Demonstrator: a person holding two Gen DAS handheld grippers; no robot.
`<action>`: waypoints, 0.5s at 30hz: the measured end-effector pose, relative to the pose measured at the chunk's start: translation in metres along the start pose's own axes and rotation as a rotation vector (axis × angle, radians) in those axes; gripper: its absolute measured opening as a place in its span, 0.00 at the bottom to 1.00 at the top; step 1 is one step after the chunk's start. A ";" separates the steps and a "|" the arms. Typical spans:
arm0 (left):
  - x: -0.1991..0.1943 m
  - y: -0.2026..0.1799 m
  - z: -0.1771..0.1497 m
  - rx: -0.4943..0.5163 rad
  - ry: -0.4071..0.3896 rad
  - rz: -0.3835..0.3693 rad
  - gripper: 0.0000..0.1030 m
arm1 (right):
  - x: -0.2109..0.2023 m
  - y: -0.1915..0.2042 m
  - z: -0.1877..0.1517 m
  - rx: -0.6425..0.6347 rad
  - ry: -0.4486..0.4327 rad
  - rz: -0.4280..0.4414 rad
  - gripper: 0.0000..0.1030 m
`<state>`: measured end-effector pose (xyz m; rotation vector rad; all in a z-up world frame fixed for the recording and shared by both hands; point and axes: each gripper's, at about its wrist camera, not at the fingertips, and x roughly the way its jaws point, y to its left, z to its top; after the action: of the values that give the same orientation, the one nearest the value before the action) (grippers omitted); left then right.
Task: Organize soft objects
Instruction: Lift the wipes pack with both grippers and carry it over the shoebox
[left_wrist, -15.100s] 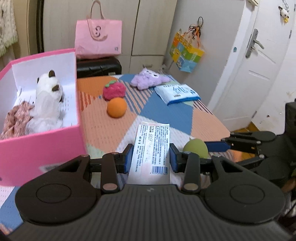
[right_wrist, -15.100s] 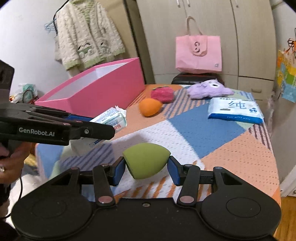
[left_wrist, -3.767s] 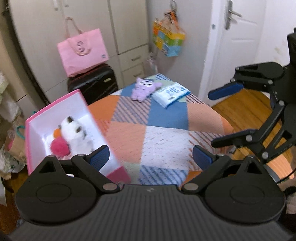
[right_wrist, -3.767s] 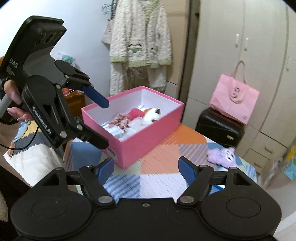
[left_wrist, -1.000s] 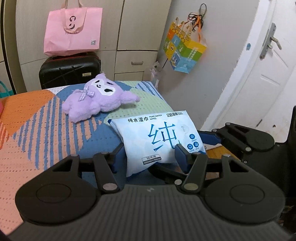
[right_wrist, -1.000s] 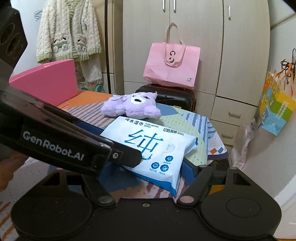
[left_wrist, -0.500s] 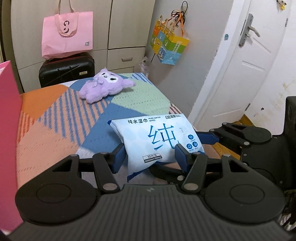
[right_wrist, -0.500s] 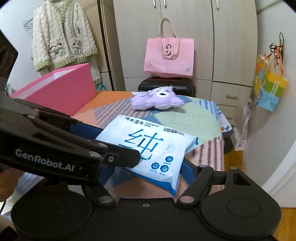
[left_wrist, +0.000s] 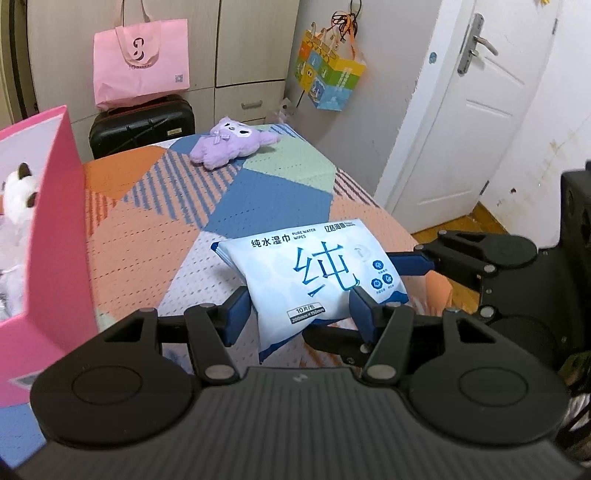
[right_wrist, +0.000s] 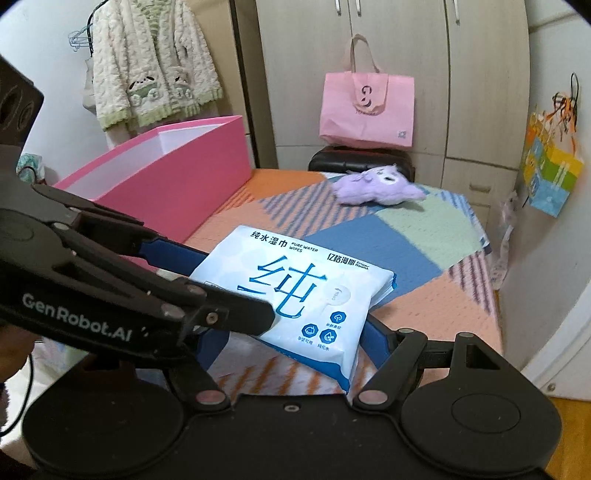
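Note:
A white-and-blue pack of wet wipes (left_wrist: 314, 273) hangs above the patchwork table cloth (left_wrist: 147, 229), held from two sides. My left gripper (left_wrist: 300, 312) is shut on its near end. My right gripper (right_wrist: 291, 338) is shut on the same pack (right_wrist: 295, 280), its blue pads pressing the long edges. The open pink box (left_wrist: 55, 221) stands at the left of the left wrist view, with a white plush toy (left_wrist: 18, 195) inside. In the right wrist view the pink box (right_wrist: 177, 184) lies beyond the left gripper's arm. A purple plush toy (left_wrist: 229, 146) lies at the table's far end.
A pink tote bag (left_wrist: 140, 59) sits on a black suitcase (left_wrist: 142, 123) behind the table. A colourful paper bag (left_wrist: 328, 81) hangs on the wall beside a white door (left_wrist: 472, 129). A knitted cardigan (right_wrist: 151, 62) hangs behind the box. The table's right edge drops to wooden floor.
Both grippers have carried the wipes pack back from the purple plush and a little higher. The pink box has come into the left wrist view at the left.

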<state>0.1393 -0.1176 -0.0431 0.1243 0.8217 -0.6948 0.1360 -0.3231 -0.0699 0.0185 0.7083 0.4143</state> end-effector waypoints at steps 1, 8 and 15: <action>-0.004 0.000 -0.001 0.002 0.004 0.001 0.55 | -0.002 0.003 0.000 0.000 0.005 0.006 0.78; -0.034 0.005 -0.005 0.006 0.023 -0.007 0.55 | -0.020 0.032 0.007 -0.051 0.026 0.017 0.78; -0.069 0.012 -0.009 -0.007 0.007 -0.007 0.55 | -0.041 0.057 0.018 -0.121 0.004 0.036 0.78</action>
<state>0.1082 -0.0697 -0.0025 0.1171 0.8317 -0.6986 0.0988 -0.2843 -0.0212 -0.0835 0.6872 0.4915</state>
